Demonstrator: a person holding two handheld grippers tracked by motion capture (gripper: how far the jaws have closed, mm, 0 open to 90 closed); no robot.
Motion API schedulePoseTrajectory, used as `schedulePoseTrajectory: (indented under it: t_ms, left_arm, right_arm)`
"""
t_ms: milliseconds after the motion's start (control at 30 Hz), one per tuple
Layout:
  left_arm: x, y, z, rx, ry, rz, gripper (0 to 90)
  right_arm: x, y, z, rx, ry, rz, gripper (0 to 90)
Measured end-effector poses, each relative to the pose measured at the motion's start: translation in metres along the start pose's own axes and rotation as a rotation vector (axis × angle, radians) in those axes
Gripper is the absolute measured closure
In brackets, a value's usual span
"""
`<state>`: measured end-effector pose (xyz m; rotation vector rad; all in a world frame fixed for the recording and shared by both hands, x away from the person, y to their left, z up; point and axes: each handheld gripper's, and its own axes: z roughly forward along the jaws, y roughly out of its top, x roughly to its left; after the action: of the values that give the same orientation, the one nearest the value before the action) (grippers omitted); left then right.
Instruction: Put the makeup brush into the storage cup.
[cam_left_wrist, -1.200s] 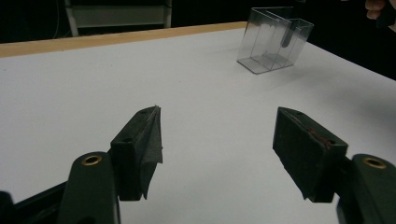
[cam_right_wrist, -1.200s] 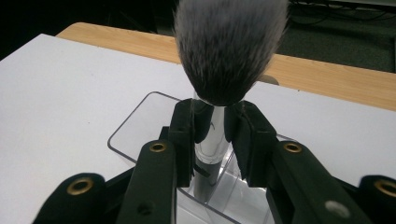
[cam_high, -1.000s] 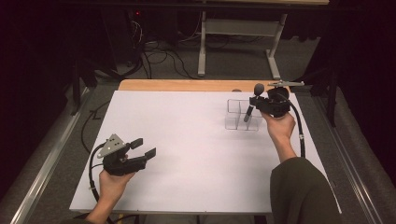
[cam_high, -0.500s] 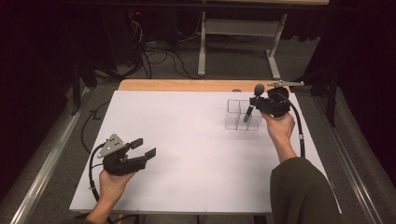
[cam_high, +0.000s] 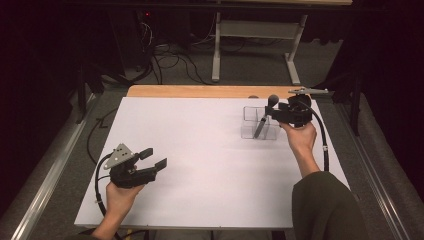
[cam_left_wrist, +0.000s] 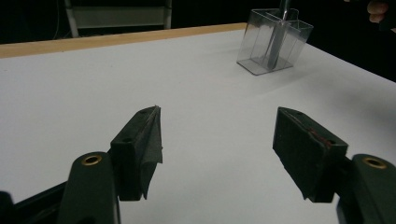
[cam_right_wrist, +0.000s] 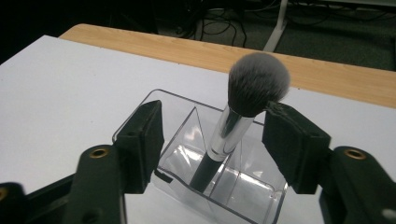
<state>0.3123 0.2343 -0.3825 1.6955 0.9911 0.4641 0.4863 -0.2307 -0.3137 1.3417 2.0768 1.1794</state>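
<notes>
Clear plastic organiser (cam_right_wrist: 219, 186) now holds the makeup brush (cam_right_wrist: 243, 112) – my right gripper (cam_right_wrist: 215, 140) has just been opening, jaws apart around it, left gripper (cam_left_wrist: 219, 149) open and empty – next I back away.

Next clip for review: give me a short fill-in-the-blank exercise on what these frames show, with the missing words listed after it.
1. The makeup brush stands handle-down in the clear ____, bristles up.
2. The right gripper has just been opening; its fingers stand ____ the brush, not pressing on it.
3. The left gripper is ____, with nothing between its fingers.
4. The organizer sits on the ____ table top.

Missing words: organizer; apart from; open; white
</notes>
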Motion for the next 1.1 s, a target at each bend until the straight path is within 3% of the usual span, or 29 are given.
schedulePoseTrajectory:
  t_ms: [367,467,1100]
  left_arm:
    - [0.000,0.000,0.000,0.000,-0.002,0.003,32.8]
    - [0.000,0.000,0.000,0.000,-0.002,0.002,32.8]
    - [0.000,0.000,0.000,-0.003,-0.001,0.000,32.8]
  right_arm:
    - [0.004,0.001,-0.013,-0.049,-0.014,-0.022,30.4]
    - [0.005,0.000,-0.017,-0.071,-0.020,-0.032,30.4]
    - [0.002,-0.006,-0.032,-0.091,-0.016,-0.027,31.6]
